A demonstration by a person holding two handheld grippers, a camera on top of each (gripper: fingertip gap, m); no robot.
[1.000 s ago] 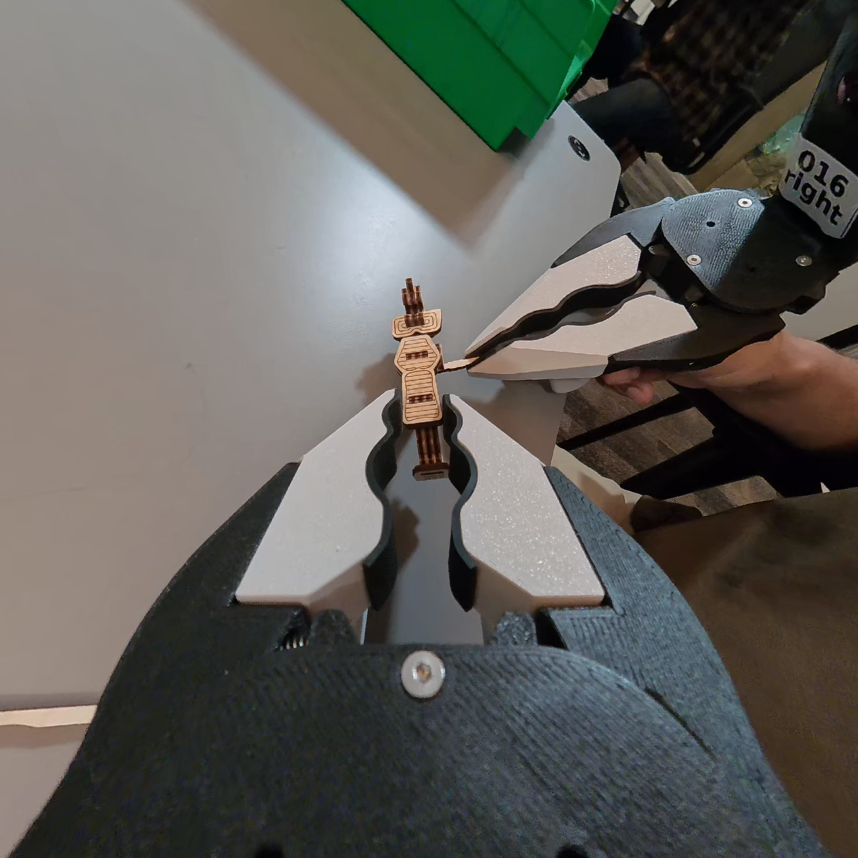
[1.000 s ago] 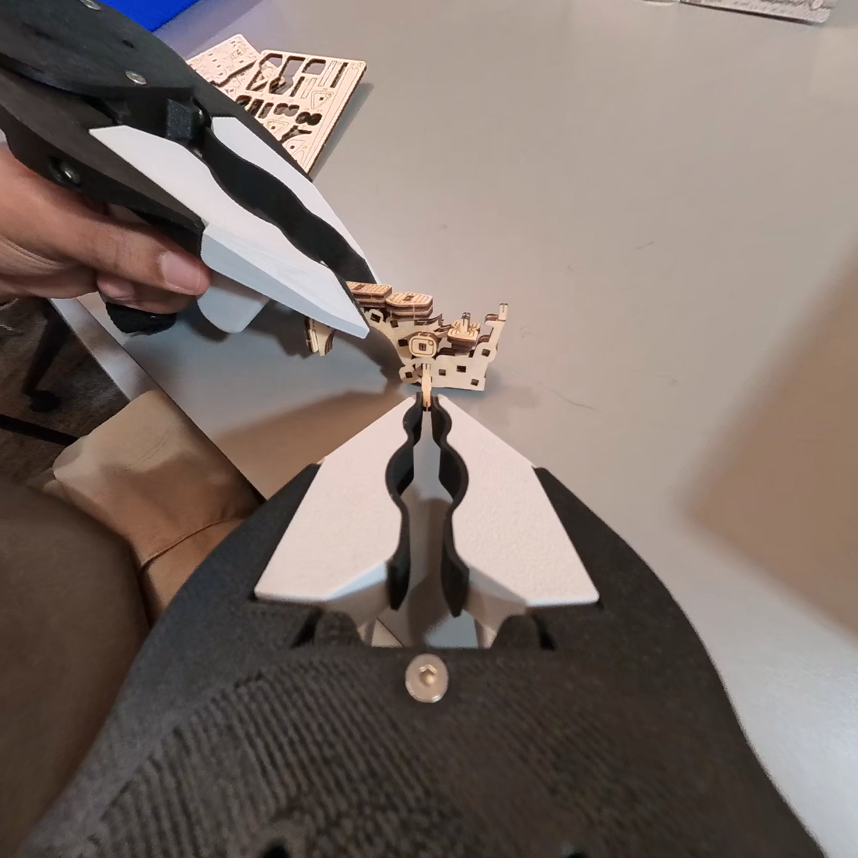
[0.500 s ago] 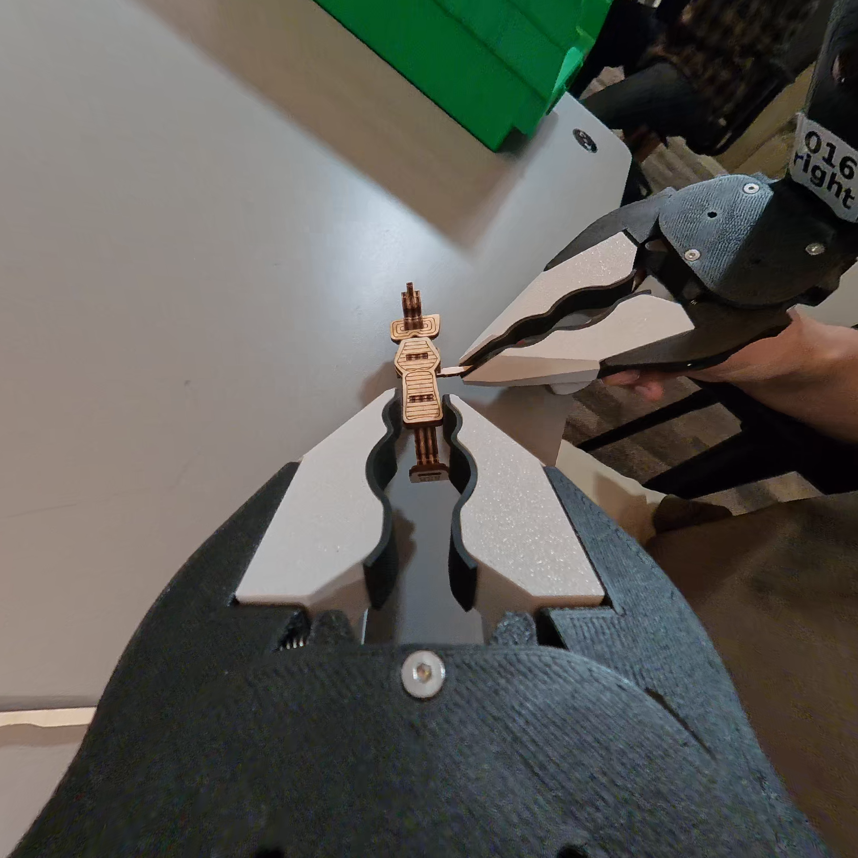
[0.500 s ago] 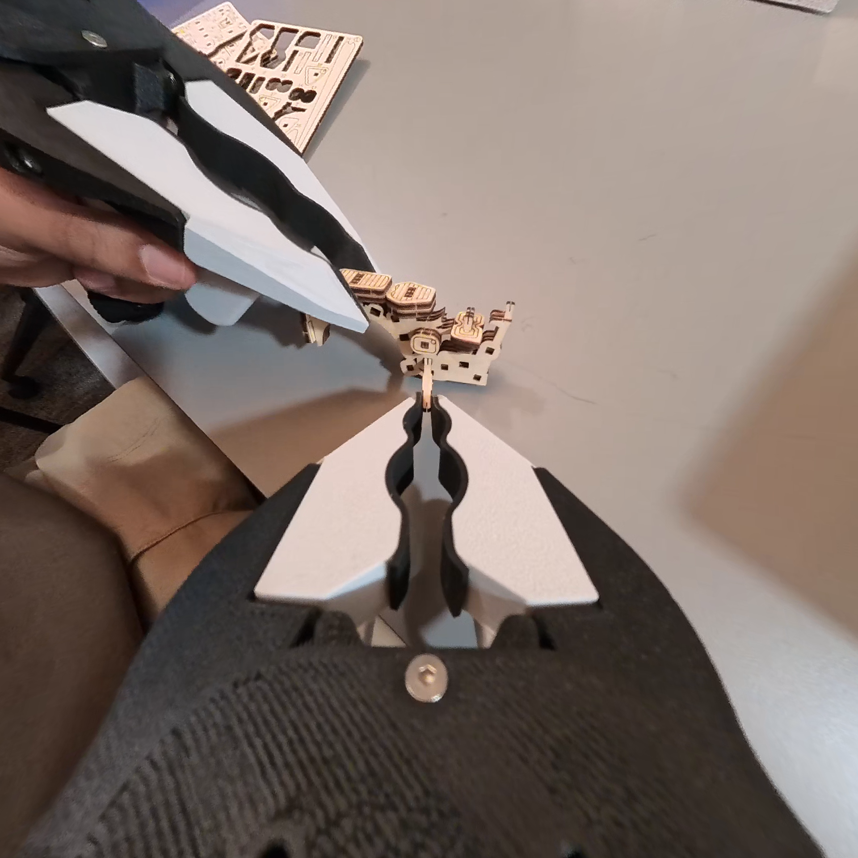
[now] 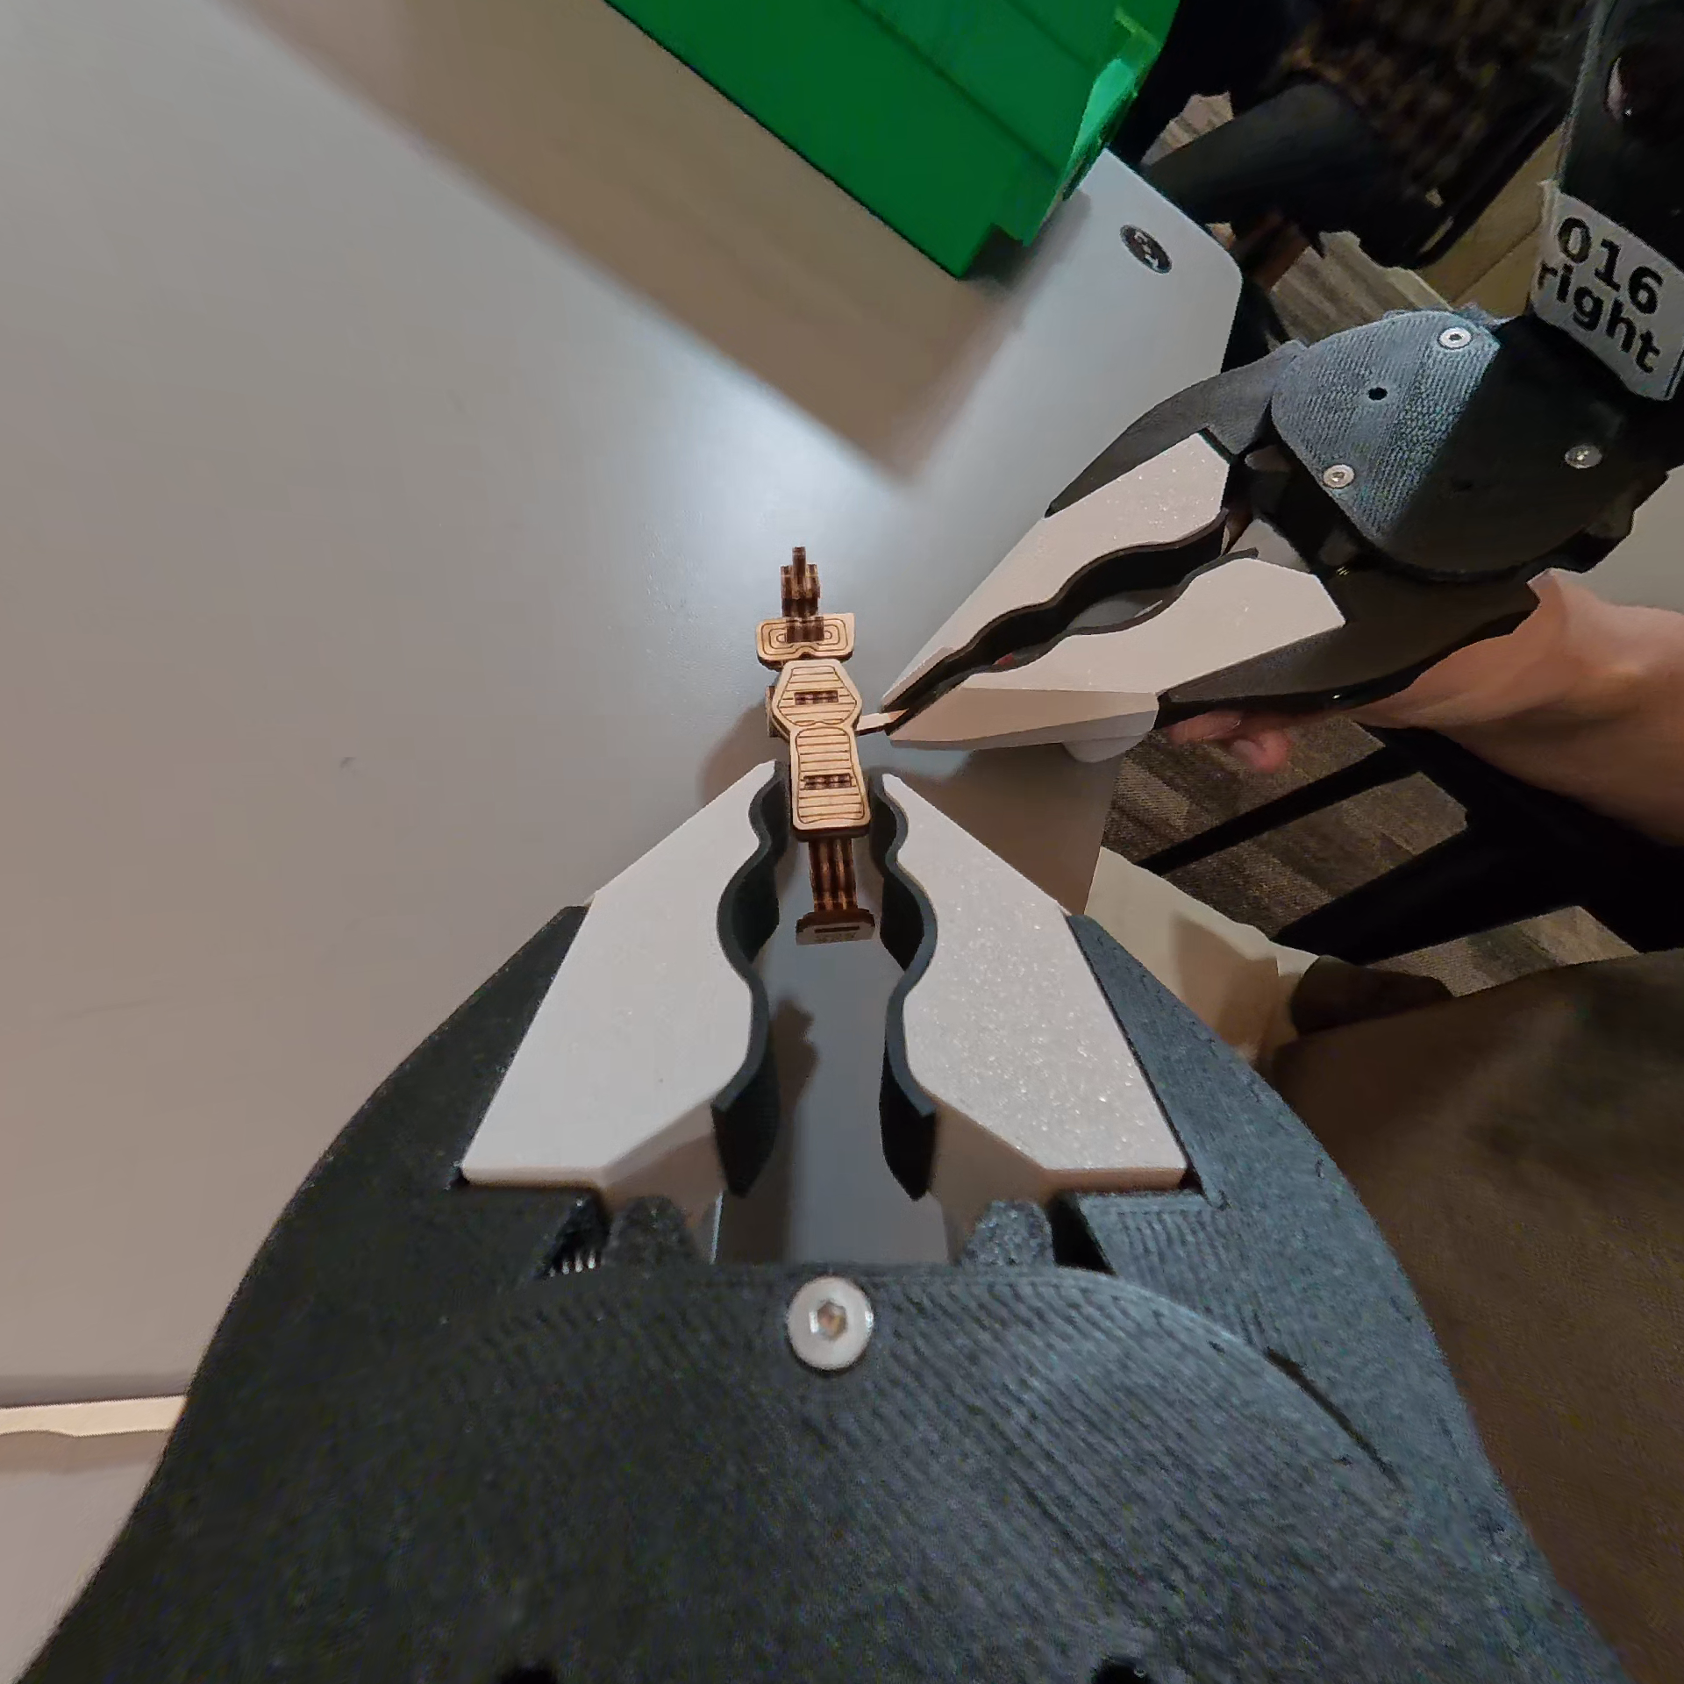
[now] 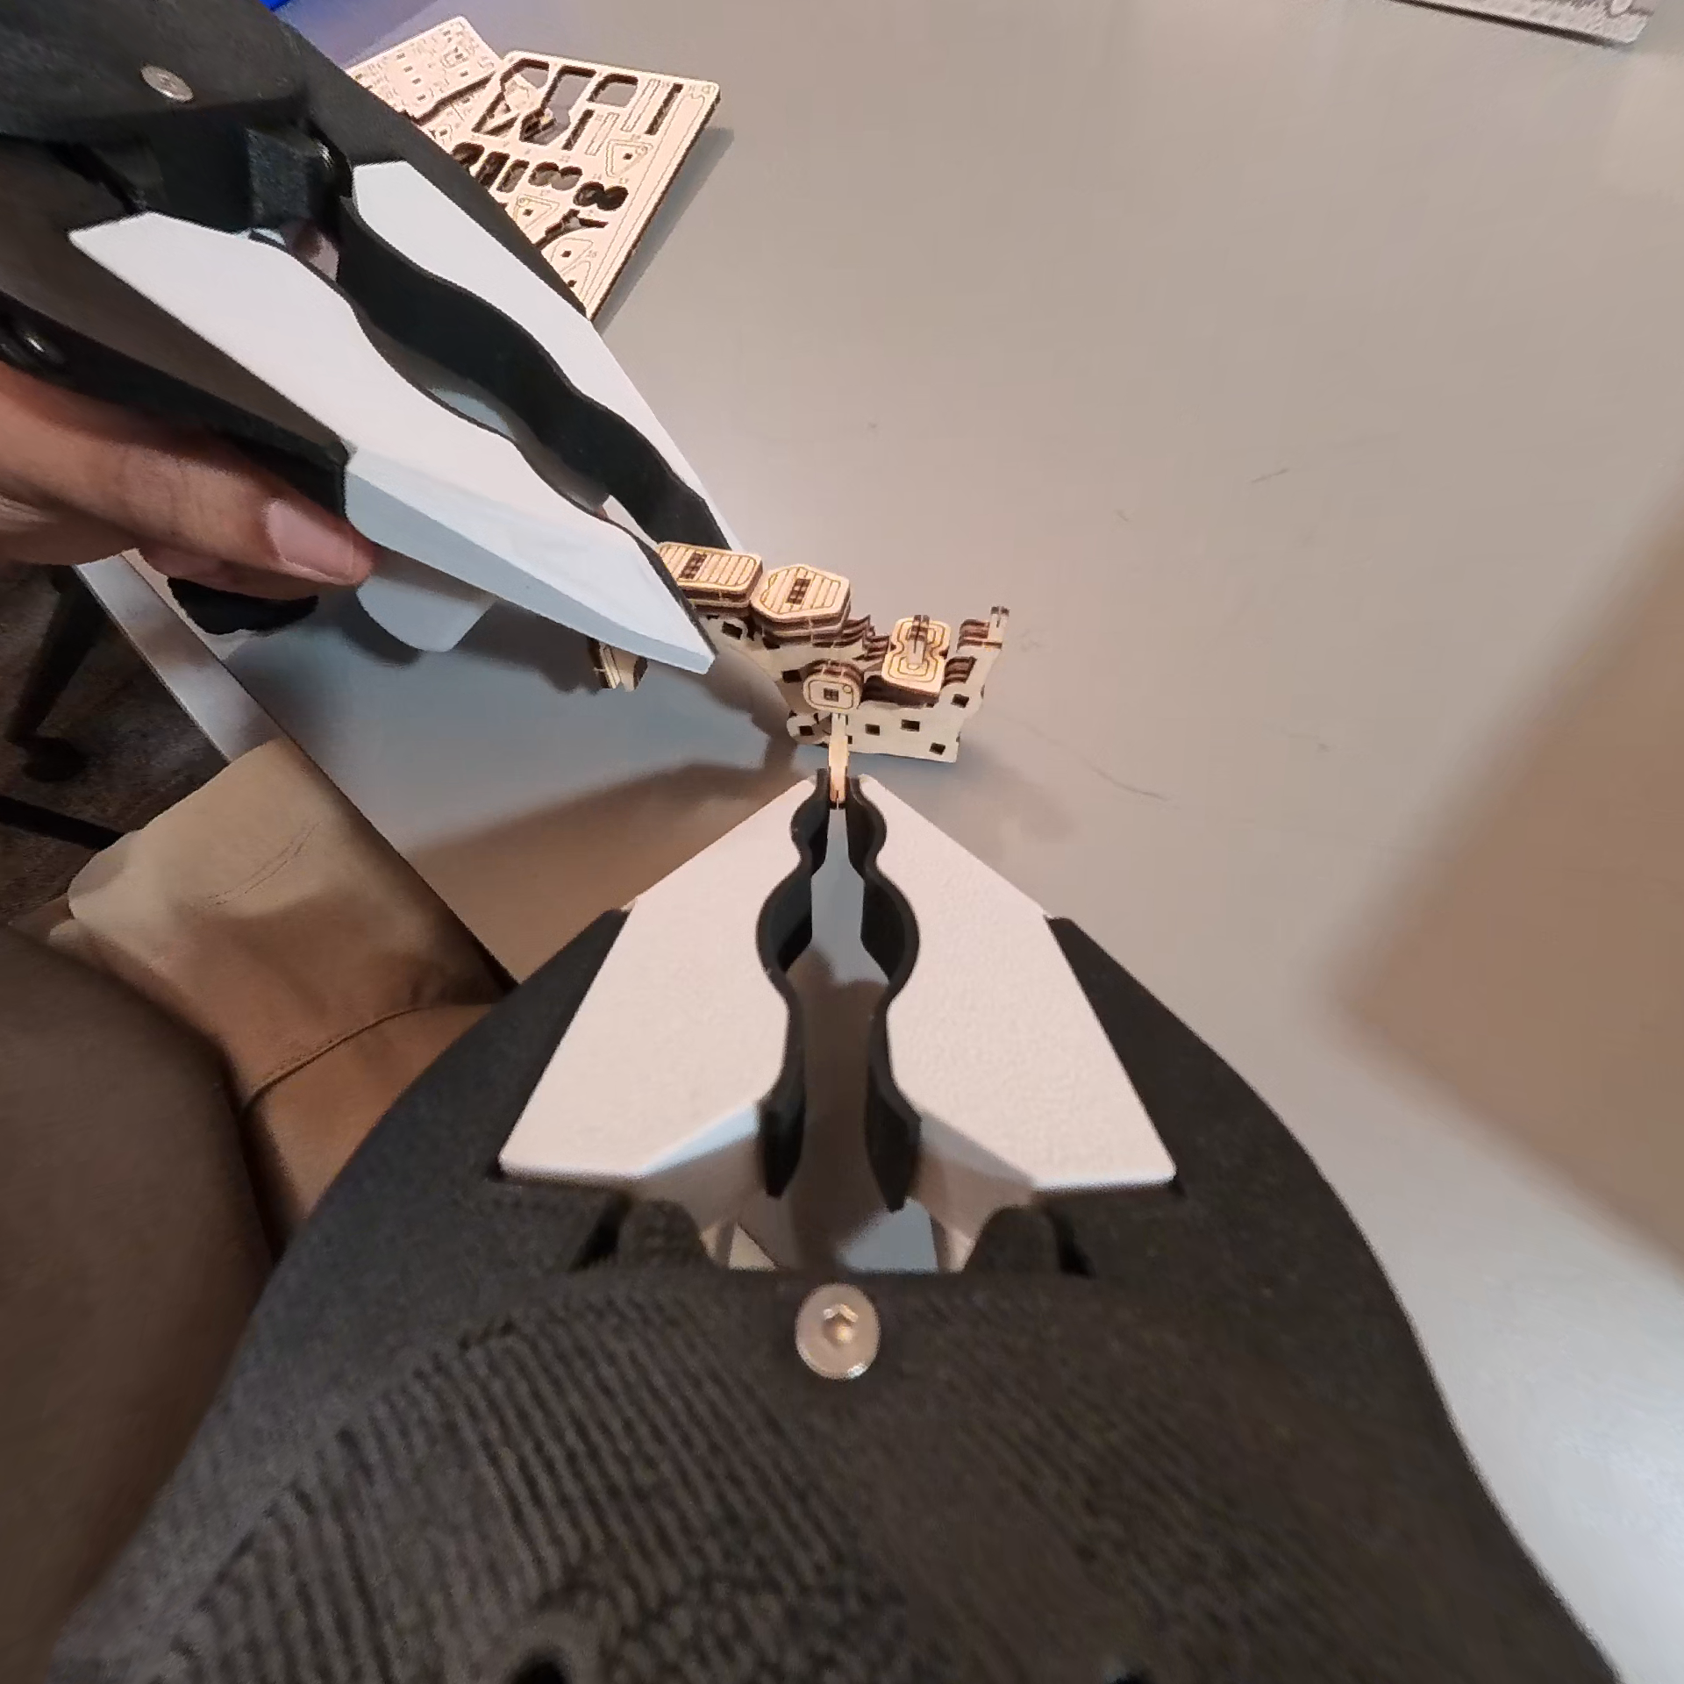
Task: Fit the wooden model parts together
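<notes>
Wooden model (image 5: 817, 729) sat pinched at its rear end in the left gripper (image 5: 827, 806), held above the table (image 5: 319, 547) near its front edge. The right gripper (image 6: 835, 791), tips pressed together, nipped a small wooden tab (image 6: 834, 761) against the model's side. A punched part sheet (image 6: 583, 155) lay towards the far left; a green bin (image 5: 893, 118) stood at the far corner.

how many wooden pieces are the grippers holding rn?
2. The wooden model assembly is clamped in the left gripper; a small wooden part is pinched in the right gripper, touching the assembly's side.
</notes>
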